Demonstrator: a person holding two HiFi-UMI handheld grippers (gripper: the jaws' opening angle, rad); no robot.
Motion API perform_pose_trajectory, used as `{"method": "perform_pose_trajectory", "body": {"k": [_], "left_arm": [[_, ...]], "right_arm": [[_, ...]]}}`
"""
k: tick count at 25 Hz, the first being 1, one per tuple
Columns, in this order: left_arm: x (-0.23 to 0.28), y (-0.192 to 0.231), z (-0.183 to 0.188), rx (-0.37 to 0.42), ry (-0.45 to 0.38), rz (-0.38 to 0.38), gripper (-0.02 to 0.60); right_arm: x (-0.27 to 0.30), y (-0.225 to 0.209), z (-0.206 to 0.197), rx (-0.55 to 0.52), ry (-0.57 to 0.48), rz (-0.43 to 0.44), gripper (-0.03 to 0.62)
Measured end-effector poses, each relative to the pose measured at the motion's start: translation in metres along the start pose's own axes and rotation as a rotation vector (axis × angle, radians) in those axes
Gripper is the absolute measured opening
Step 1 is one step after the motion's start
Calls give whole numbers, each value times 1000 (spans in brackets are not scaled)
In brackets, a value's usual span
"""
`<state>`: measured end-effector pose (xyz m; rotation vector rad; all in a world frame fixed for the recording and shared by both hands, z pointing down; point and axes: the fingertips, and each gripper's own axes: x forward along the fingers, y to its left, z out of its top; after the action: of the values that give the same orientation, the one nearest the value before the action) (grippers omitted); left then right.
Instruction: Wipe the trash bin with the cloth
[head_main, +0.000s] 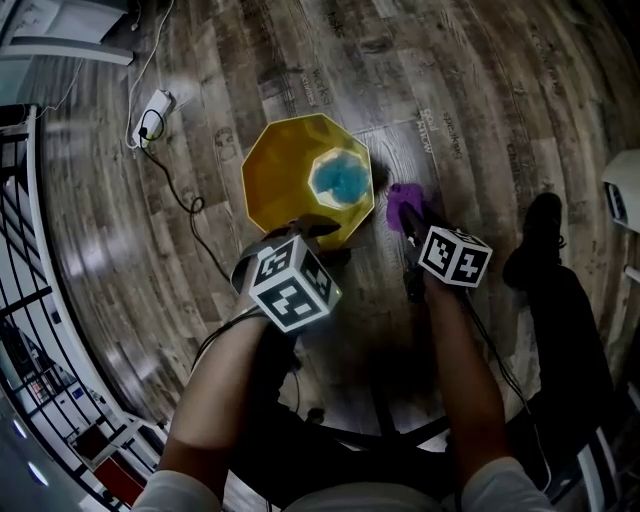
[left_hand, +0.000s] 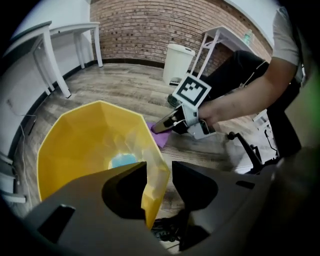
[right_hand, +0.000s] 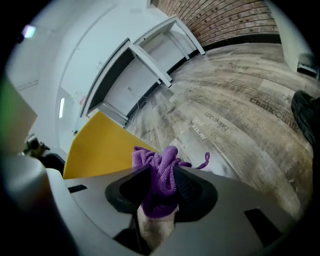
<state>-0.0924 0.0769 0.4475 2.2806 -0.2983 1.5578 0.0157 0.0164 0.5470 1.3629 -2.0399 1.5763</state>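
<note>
A yellow eight-sided trash bin (head_main: 290, 170) stands on the wood floor, with blue showing at its bottom (head_main: 340, 180). My left gripper (head_main: 312, 232) hangs over the bin's near rim. In the left gripper view its jaws (left_hand: 160, 172) stand open, with the rim's yellow wall (left_hand: 154, 185) between them and a gap on the right side. My right gripper (head_main: 408, 222) is just right of the bin, shut on a bunched purple cloth (head_main: 403, 203). The cloth (right_hand: 155, 160) fills the gap between the right jaws (right_hand: 162, 182), beside the bin's outer wall (right_hand: 100, 145).
A white power strip and black cable (head_main: 152, 112) lie on the floor left of the bin. A white pedal bin (left_hand: 178, 62) and white desks (left_hand: 60, 35) stand by the brick wall. A black shoe (head_main: 535, 240) is at the right, a metal rack (head_main: 30, 250) at the far left.
</note>
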Motion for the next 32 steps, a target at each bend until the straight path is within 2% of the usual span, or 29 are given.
{"method": "perform_pose_trajectory", "body": {"k": [3,7,12,16,23,32], "left_arm": [[4,-1,-11,-8,36,-11,141],[8,3,-15,3,68,14,140],[11,4,-15,19,91,17,89],[15,4,-9,9,79,13,43],[17,2,-3,16,66,3,37],[19,-1,4,21,49,-11,37]], "right_arm": [[-17,22,-2,81,-38,82,144],[-35,47,0,158,-75,188,144],[-51,71,20,191,-128,284,144],[-59,94,32,175,-151,370,144],[-41,91,21,132,-98,352,144],[-1,60,-4,98,0,264,144]]}}
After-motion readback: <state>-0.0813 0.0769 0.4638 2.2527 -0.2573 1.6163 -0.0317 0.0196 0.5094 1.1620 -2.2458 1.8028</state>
